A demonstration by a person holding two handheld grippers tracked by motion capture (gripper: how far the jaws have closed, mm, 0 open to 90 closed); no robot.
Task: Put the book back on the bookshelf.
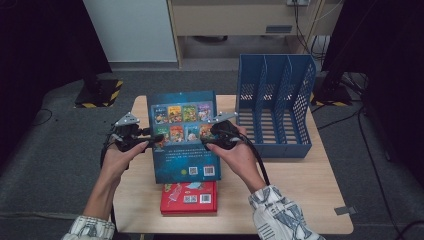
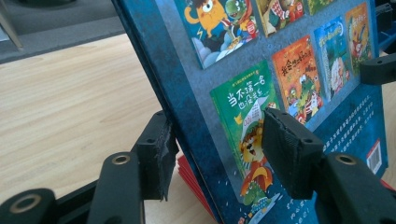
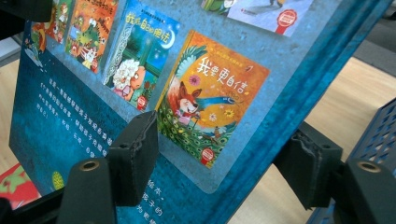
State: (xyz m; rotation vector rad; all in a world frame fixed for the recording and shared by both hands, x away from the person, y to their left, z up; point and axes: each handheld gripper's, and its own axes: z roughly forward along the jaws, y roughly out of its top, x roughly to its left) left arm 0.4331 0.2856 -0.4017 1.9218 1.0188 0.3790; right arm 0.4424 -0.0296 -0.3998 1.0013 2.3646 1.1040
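Black jaws of the left gripper (image 2: 212, 156) sit either side of the blue book (image 2: 289, 93), one ribbed pad against its underside by the left edge and the other over the printed back cover; the pads seem to be on the boards, so the book looks clamped there. On the far side, the right gripper (image 3: 219, 163) straddles the book's opposite edge in the same way, one pad on the cover just below a small orange picture and the other behind the thick blue edge. From the high view, both grippers (image 1: 150, 137) (image 1: 209, 140) hold the blue book (image 1: 184, 150) between them, tilted with its top end raised above the wooden table (image 1: 300, 185), back cover with rows of small pictures facing up. Beneath its lower end lies a red book (image 1: 189, 197), flat on the table near the person's edge. Just beside the right hand (image 1: 239, 159) stands a blue file rack (image 1: 275, 107) with upright dividers, on the table's right part.
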